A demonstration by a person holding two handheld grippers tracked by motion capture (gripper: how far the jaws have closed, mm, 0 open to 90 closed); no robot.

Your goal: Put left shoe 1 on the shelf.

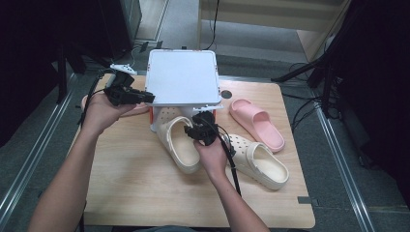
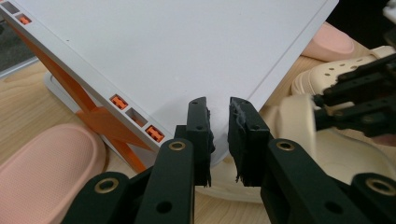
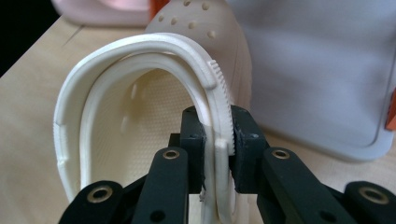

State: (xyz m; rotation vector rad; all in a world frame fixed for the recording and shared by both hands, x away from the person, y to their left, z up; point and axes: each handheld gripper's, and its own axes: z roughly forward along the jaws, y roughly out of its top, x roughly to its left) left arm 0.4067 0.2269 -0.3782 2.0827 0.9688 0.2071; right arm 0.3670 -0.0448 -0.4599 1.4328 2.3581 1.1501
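A white rack (image 1: 182, 77) with orange braces stands at the far middle of the counter (image 1: 145, 193) and serves as landmark. Just in front of it a cream clog (image 1: 176, 142) is held by its rim, the right tool (image 3: 217, 140) being clamped on that edge. At the rack's near left corner the left tool (image 2: 218, 135) is seen with a narrow gap between its jaws and nothing gripped. A second cream clog (image 1: 261, 164) and a pink slide (image 1: 256, 123) lie right of the rack; another pink slide (image 2: 46, 163) lies left. Bare counter is seen in front.
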